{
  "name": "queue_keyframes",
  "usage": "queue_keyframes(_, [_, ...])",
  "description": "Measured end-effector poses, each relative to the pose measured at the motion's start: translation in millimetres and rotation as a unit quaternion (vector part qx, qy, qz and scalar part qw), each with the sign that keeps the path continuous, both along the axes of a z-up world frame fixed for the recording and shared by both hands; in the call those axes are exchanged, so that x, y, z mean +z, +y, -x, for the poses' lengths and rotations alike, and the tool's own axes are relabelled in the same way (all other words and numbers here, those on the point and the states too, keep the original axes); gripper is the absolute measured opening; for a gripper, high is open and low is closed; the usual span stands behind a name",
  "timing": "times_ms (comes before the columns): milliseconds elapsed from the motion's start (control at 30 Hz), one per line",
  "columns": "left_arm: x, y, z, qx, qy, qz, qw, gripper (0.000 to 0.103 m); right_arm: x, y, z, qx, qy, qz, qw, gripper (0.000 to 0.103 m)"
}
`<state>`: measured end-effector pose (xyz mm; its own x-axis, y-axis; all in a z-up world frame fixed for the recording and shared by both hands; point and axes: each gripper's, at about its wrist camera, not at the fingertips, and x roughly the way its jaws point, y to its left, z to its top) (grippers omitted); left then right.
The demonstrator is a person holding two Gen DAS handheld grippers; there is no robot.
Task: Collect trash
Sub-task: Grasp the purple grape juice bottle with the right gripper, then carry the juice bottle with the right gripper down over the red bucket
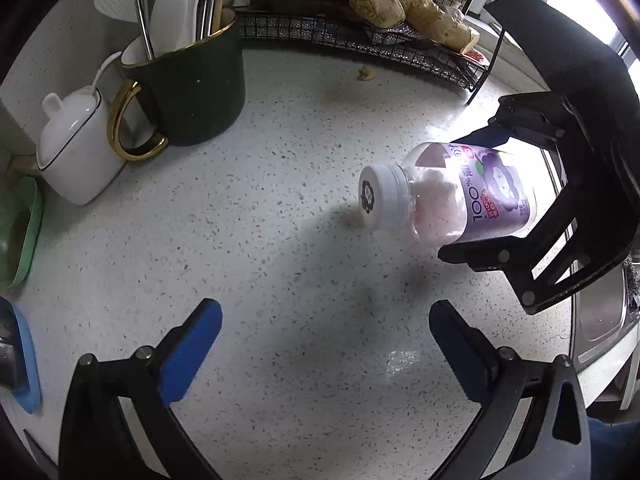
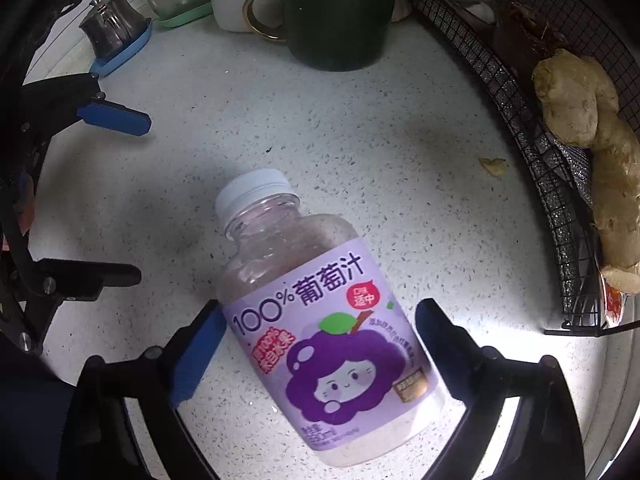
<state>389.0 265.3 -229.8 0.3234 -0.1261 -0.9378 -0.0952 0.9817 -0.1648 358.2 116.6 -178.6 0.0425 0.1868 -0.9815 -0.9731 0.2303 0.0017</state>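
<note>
**Lying capped and slanted: juice bottle between the right gripper's fingers**

Lying on its side on the speckled white counter (image 2: 400, 120), the grape juice bottle (image 2: 320, 320) has its long axis running from near right to far left in the right wrist view, the white cap (image 2: 252, 192) at the far end and the base toward the camera. Its purple label faces up. In the left wrist view the same bottle (image 1: 452, 200) shows with its cap (image 1: 380, 196) aimed left, toward the middle of the counter.

Open counter spreads around the cap end and to the left of the bottle. Farther off stand a dark green mug (image 2: 340, 20) with a gold handle, full of utensils, and a white lidded pot (image 1: 76, 148). A black wire basket (image 2: 532, 128) holding ginger root (image 2: 580, 120) curves along the right side, and a small yellowish scrap (image 2: 493, 166) lies on the counter just beside it. A metal sink edge (image 1: 600, 320) shows at the far right of the left wrist view.

The right gripper (image 2: 320, 340) points steeply down and straddles the bottle's labelled body. Its blue-padded finger (image 2: 200, 344) sits at the label's left side, seemingly touching or nearly so, while a visible gap separates the other finger (image 2: 444, 344) from the bottle; the jaws are apart and do not clamp it.

The left gripper (image 1: 326, 340) hangs over bare counter with its jaws spread wide and nothing between them, well apart from the bottle.
</note>
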Motion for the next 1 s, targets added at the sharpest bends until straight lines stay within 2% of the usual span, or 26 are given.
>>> queue_keyframes(67, [0,1,2,0.002,0.000,0.000,1.0000,0.103,-4,3,6,0.000,0.007,0.005,1.000,0.076])
queue_keyframes(133, [1,1,5,0.002,0.001,-0.003,1.0000,0.103,-4,4,13,-0.003,0.012,0.005,1.000,0.073])
queue_keyframes(267, [3,-4,13,0.003,0.001,-0.007,1.0000,0.103,-2,-7,29,-0.019,0.014,0.000,1.000,0.072])
queue_keyframes(400, [6,-17,23,0.001,0.004,-0.015,0.9999,0.103,5,-19,45,-0.070,0.019,-0.015,0.997,0.071])
queue_keyframes(600, [12,-40,39,-0.010,0.004,-0.010,0.9999,0.103,23,-51,75,-0.134,0.004,-0.020,0.991,0.071])
queue_keyframes(1000, [53,-98,84,-0.047,-0.024,-0.038,0.9979,0.103,74,-120,150,-0.209,-0.018,-0.043,0.977,0.071])
